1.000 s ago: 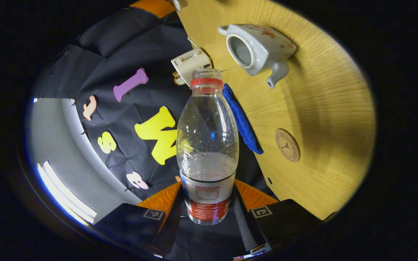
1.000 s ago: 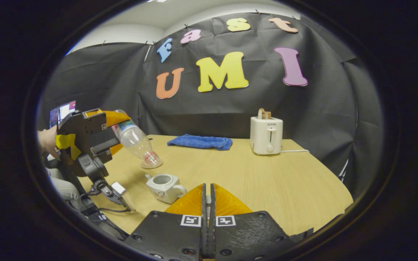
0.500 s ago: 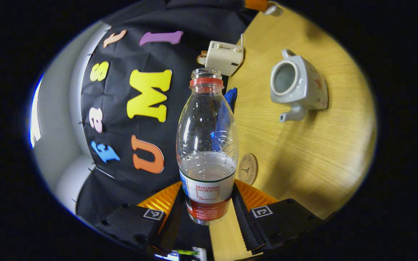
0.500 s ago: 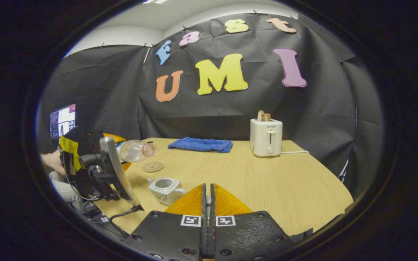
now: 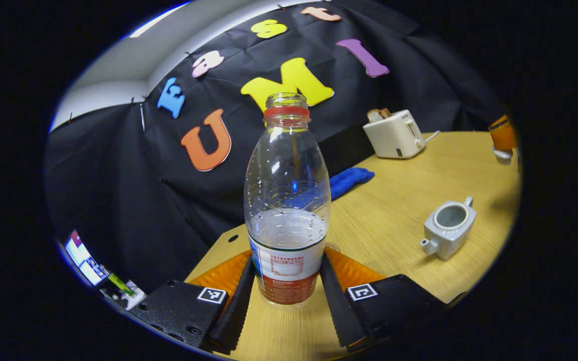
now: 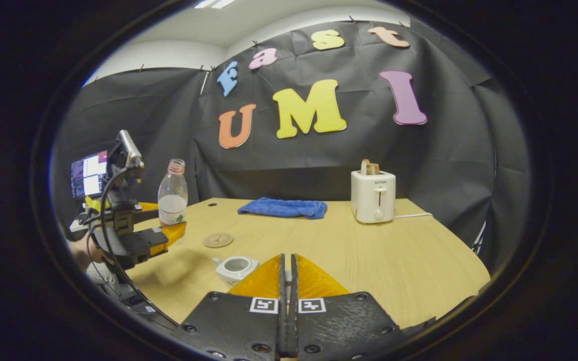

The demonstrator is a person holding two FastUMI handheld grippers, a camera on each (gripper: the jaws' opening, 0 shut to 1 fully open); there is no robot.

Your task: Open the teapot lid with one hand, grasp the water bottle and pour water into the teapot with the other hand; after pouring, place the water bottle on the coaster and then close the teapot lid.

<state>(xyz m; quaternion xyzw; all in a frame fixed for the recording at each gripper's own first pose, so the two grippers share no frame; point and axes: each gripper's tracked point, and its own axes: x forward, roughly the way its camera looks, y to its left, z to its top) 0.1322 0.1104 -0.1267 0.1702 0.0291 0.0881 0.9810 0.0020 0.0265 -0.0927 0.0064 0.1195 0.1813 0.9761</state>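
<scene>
Water bottle (image 5: pixel 287 200) upright, uncapped, partly full, clamped low on label between left gripper (image 5: pixel 287 296) fingers. Coaster (image 6: pixel 218 239) on bench beyond fingers, just right of bottle, apart. Teapot (image 5: pixel 448 228) lidless, further right. Right gripper (image 6: pixel 287 281) fingers pressed together; whether lid held, cannot tell.

Risks: low grip lets bottle tip and spill; bottle lands off coaster edge; lid chips teapot rim.

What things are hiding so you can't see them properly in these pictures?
1. Coaster: in the left gripper view, nearly all of it sits behind the water bottle.
2. Teapot: in the right gripper view, partly behind the right gripper; the water inside is too small to tell.
3. Teapot lid: whatever the shut right gripper pinches is hidden by its own fingers.
</scene>
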